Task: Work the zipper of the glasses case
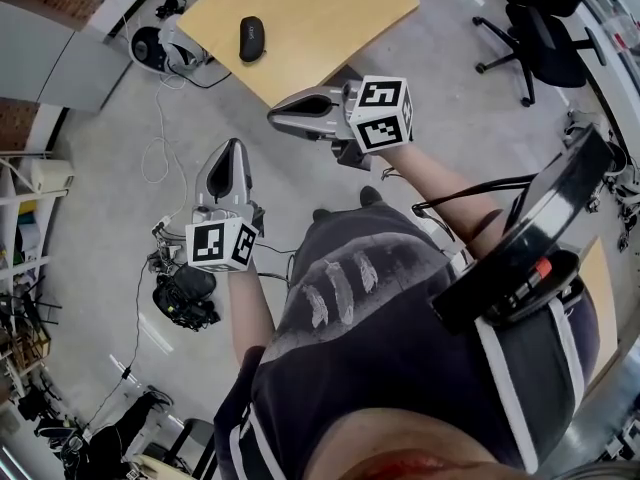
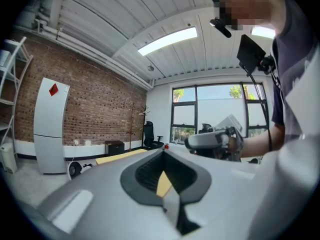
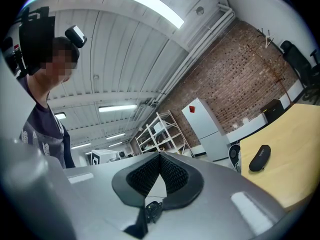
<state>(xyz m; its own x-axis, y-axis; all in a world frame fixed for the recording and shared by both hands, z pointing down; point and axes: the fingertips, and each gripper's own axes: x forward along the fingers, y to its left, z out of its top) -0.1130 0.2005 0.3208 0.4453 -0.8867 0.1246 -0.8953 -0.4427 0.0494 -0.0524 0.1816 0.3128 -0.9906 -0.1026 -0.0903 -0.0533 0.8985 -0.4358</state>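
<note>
Both claws clenched, empty: left claw (image 1: 235, 146), right claw (image 1: 275, 116). Black oblong glasses case (image 1: 252, 39) lies on wooden desk (image 1: 330, 8); zipper indiscernible; desk's far edge cropped.

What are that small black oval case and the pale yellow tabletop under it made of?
The small black oval case looks like a fabric-covered or moulded shell: matte, rounded, no glare; too small to be sure. The pale yellow tabletop looks like wood or wood-look laminate: smooth, even tan surface.
</note>
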